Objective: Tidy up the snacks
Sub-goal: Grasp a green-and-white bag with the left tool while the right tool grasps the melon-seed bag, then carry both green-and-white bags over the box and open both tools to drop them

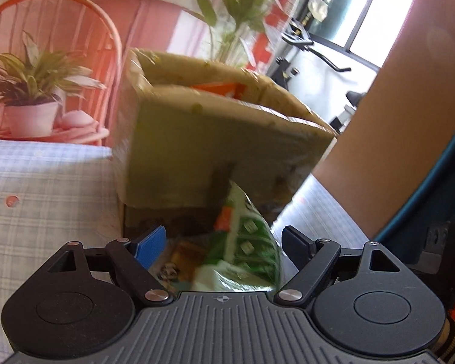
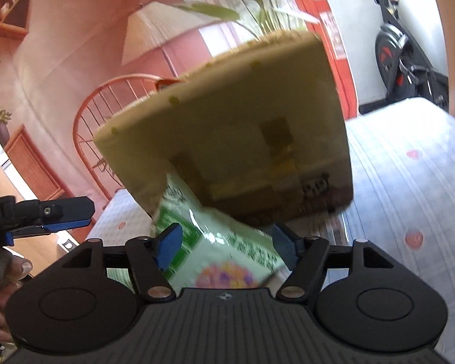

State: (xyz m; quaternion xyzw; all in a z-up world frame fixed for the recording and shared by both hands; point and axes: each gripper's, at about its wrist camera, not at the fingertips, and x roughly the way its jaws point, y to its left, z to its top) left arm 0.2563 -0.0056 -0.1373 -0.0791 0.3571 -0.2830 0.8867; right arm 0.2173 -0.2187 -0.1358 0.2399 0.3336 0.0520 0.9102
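A cardboard box (image 1: 221, 139) stands on the checked tablecloth (image 1: 45, 200), its top open and an orange packet (image 1: 218, 88) showing inside, so it looks to be where the snacks are gathered. A green-and-white snack bag (image 2: 215, 251) lies on the cloth against the box's near wall, probably the next item to go in, and both tools point down at it. The right gripper (image 2: 227, 245) is about half open: the bag lies between its blue pads (image 2: 170, 247), close to both, but blur hides whether they press on it. The left gripper (image 1: 224, 242) stands wide; the same bag (image 1: 245, 242) sits between its fingers (image 1: 150, 247), nearer the right one, with a clear gap at the left pad, so nothing is held there. A bare forearm (image 1: 388, 139) crosses at its right.
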